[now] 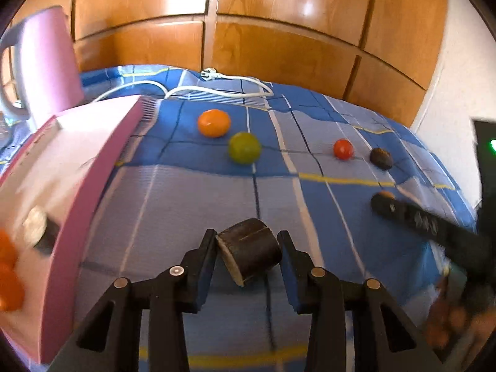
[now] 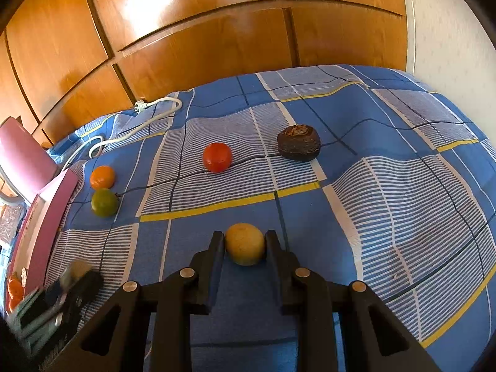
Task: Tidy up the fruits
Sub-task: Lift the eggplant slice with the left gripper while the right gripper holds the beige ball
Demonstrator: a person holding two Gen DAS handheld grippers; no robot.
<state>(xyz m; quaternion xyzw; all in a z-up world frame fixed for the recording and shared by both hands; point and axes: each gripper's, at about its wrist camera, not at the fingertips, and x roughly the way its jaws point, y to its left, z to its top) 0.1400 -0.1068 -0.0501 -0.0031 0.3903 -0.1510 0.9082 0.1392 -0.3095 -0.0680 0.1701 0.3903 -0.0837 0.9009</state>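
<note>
- Left gripper [image 1: 247, 249]: a dark cut chunk [image 1: 249, 251], pale on its sliced face, sits between its jaws – the left pad touches that face, while a thin gap seems to remain at the right pad, so a firm hold cannot be told.
- Right gripper [image 2: 245, 245]: its jaws are clamped narrow on a yellow fruit [image 2: 245, 243], both pads pressing its sides, just above the blue checked bed cover [image 2: 387, 201].
- Left of the left jaws, near: a pink box [image 1: 90, 186], its wall tilted in view; inside it a blurred dark-and-pale piece [image 1: 38, 229] and blurred orange fruit [image 1: 7, 276].
- Ahead of the left jaws, farther off: a green fruit [image 1: 244, 148] and an orange [image 1: 214, 123] just beside each other.
- Ahead of the right jaws: a red tomato [image 2: 217, 157] slightly left, and a dark brown wrinkled fruit [image 2: 298, 147] slightly right, the two well apart.
- Farther still, left: a pink kettle [image 1: 46, 65] behind the box, and a white cable [image 1: 217, 90] lying along the far edge of the bed.
- Farthest: wooden wardrobe doors [image 2: 201, 46].
</note>
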